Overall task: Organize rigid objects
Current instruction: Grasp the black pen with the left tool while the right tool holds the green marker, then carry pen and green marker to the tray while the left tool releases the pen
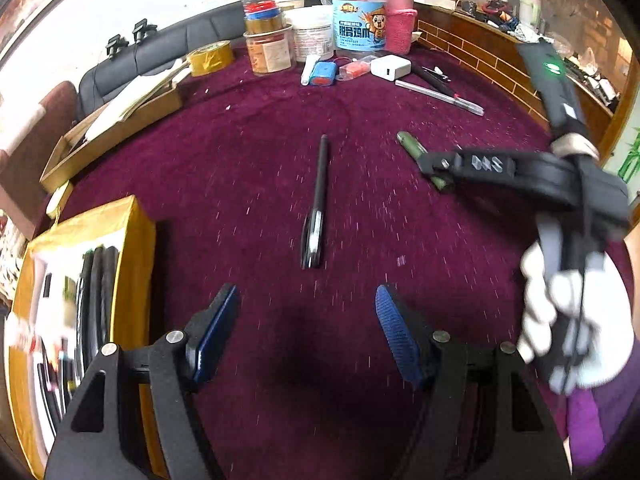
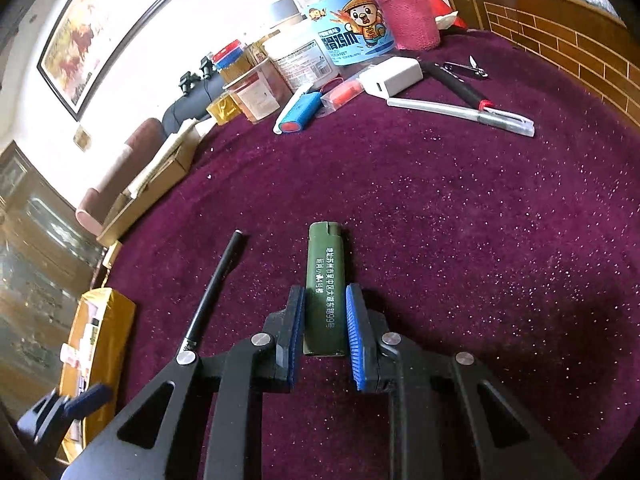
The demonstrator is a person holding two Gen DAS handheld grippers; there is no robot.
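Right gripper (image 2: 325,332) fingers pinching green lighter (image 2: 325,280), blue pads pressing on both its sides; lighter lying on purple worktop (image 2: 480,240), sticking out ahead of fingertips. Left gripper (image 1: 306,332) fingers standing spread, nothing lying between them. Black pen (image 1: 318,204) lying on worktop just ahead of left fingers. Yellow box (image 1: 136,240) sitting left of left fingers. White-gloved hand (image 1: 576,320) gripping right gripper's handle.
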